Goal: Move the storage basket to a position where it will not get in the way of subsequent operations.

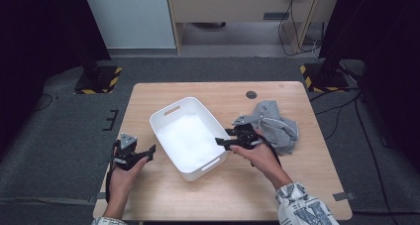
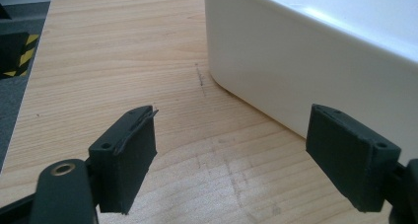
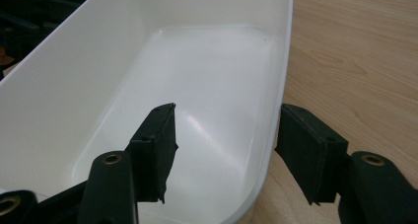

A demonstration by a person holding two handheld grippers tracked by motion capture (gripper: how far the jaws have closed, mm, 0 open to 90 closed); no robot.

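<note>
An empty white plastic bin with handle slots sits slantwise in the middle of the wooden table. A crumpled grey garment lies just right of it. My left gripper is open, low over the table at the bin's left side. In the left gripper view its jaws frame bare wood, with the bin wall close on the right. My right gripper is open at the bin's right rim. In the right gripper view its jaws stand either side of the bin wall, holding nothing.
A dark round grommet is set in the table's far edge. Black stands on yellow-and-black striped bases flank the table's far corners. Cables trail on the grey carpet at right. Bare wood lies in front of the bin.
</note>
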